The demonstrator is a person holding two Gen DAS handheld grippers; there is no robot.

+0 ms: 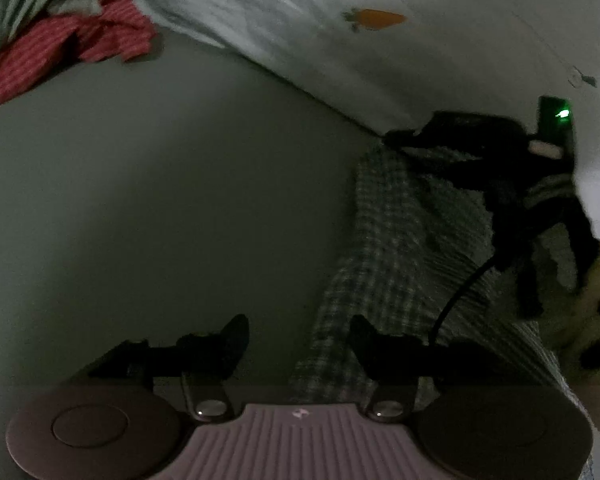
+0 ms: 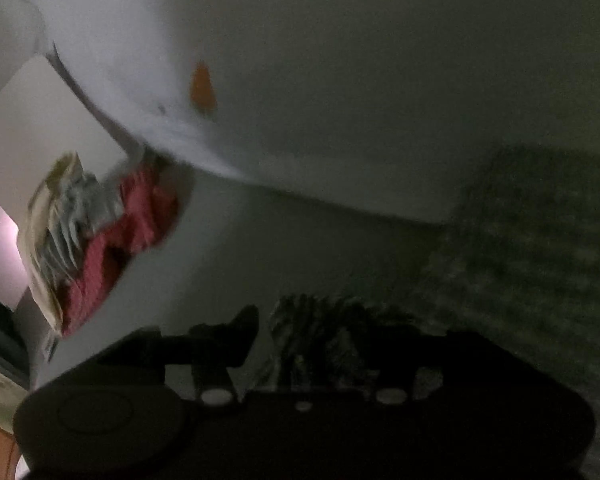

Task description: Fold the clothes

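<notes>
A green-and-white checked garment [image 1: 392, 248] lies spread on the grey-green bed surface [image 1: 160, 200]. My left gripper [image 1: 300, 336] is open at the garment's near edge, with its right finger over the cloth and its left finger over bare bed. My right gripper [image 1: 396, 136] is at the garment's far edge, beside the white sheet. In the blurred right wrist view the right gripper [image 2: 316, 332] looks open, with a bunch of the checked garment [image 2: 520, 240] rising between its fingers. Its right finger is lost in the dark.
A red striped garment [image 1: 60, 48] and a grey-green one [image 1: 28, 0] are heaped at the far left; the red one [image 2: 112, 256] also shows in the right wrist view. A white carrot-print sheet [image 1: 376, 18] borders the bed. A plush toy [image 1: 588, 320] sits at the right. A black cable [image 1: 460, 292] crosses the checked garment.
</notes>
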